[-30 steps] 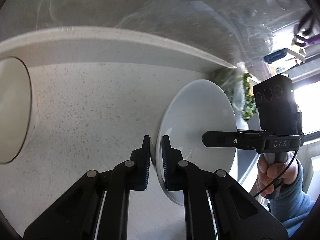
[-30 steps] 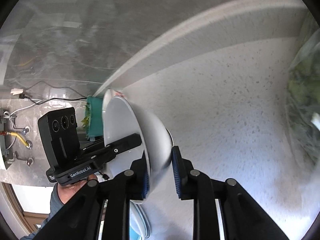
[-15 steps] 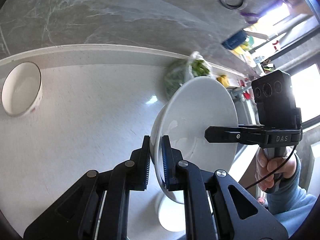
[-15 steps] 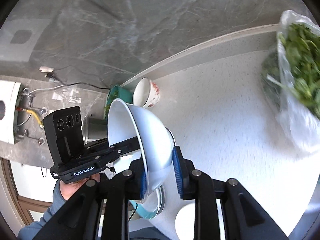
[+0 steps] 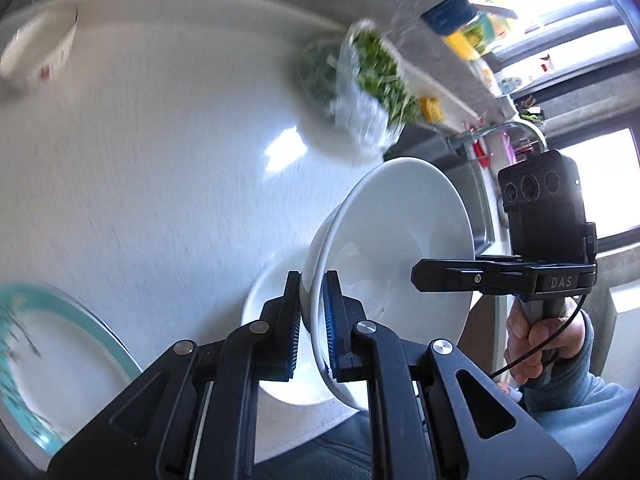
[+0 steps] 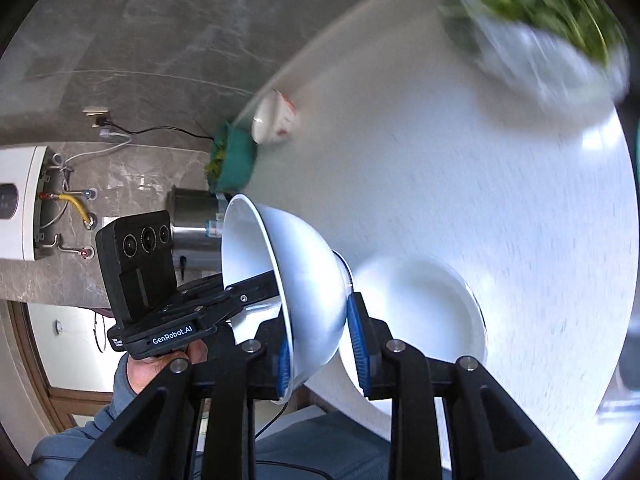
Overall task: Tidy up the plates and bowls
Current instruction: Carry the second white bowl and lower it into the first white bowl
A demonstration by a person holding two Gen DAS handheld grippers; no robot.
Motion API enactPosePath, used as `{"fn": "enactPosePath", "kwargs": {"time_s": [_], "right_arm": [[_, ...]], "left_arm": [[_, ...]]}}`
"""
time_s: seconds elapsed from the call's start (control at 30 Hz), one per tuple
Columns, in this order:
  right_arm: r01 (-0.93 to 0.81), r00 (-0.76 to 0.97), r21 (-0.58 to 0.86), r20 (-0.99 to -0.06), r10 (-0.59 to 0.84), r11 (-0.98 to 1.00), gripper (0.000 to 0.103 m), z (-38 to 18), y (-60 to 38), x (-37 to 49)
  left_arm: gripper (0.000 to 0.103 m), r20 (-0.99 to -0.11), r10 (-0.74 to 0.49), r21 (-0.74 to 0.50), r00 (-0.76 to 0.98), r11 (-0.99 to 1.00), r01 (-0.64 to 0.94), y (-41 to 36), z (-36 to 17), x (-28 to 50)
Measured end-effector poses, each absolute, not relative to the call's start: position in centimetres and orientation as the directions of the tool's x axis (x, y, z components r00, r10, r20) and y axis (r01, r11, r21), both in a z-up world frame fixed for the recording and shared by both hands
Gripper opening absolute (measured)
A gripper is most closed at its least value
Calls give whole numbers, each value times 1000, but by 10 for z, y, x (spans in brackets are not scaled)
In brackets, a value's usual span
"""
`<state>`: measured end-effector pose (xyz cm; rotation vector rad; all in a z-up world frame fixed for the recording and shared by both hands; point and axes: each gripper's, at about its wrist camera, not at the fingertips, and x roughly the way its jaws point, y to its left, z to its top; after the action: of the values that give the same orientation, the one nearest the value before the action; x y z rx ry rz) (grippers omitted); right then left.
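White bowl clamped from both sides above the countertop

A white bowl (image 5: 394, 256), tipped on its side, is gripped at its near rim by the left gripper (image 5: 311, 322), one blue pad inside and one outside; its far rim is pinched by the right gripper (image 5: 444, 278), held in a hand (image 5: 538, 346). A second white bowl (image 5: 280, 360) is seen on the white countertop (image 5: 160, 168) at its near edge, behind the held one. A teal-rimmed plate (image 5: 60, 364) lies at the near left, a small patterned bowl (image 5: 42, 46) by the far left corner, and a bag of greens (image 5: 366, 88) toward the far right.
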<state>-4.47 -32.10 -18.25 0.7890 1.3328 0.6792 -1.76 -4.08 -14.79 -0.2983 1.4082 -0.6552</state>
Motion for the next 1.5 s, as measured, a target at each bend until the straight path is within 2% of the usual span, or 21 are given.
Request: {"fn": "enactPosePath", "kwargs": {"time_s": [0.33, 0.63, 0.9, 1.03, 1.1, 1.13, 1.17, 1.23, 1.5], "right_arm": [[76, 71, 773, -634, 770, 630, 28, -239, -322, -63], [19, 45, 680, -733, 679, 733, 28, -255, -296, -69], [-52, 80, 585, -805, 588, 809, 27, -252, -277, -59], [-121, 86, 512, -848, 523, 850, 28, -249, -263, -58], [-139, 95, 492, -857, 507, 859, 30, -249, -259, -58], [-137, 93, 491, -858, 505, 860, 33, -249, -259, -58], [-133, 97, 493, -857, 506, 860, 32, -248, -259, -58], [-105, 97, 525, -840, 534, 845, 39, -247, -264, -58], [-99, 131, 516, -841, 525, 851, 42, -237, -269, -61]], "left_arm": [[9, -849, -527, -520, -35, 822, 230, -61, -215, -65], [12, -906, -424, -412, -22, 867, 279, -75, -236, -70], [14, -927, -374, -348, 18, 878, 328, -82, -234, -64], [22, -929, -367, -333, 35, 875, 350, -86, -232, -66], [34, -924, -378, -336, 50, 868, 365, -89, -229, -68], [44, -921, -386, -338, 57, 863, 374, -95, -229, -66], [46, -922, -381, -330, 66, 865, 377, -97, -227, -66], [48, -915, -398, -348, 70, 865, 360, -95, -227, -63], [52, -896, -436, -390, 82, 862, 325, -89, -226, -61]]}}
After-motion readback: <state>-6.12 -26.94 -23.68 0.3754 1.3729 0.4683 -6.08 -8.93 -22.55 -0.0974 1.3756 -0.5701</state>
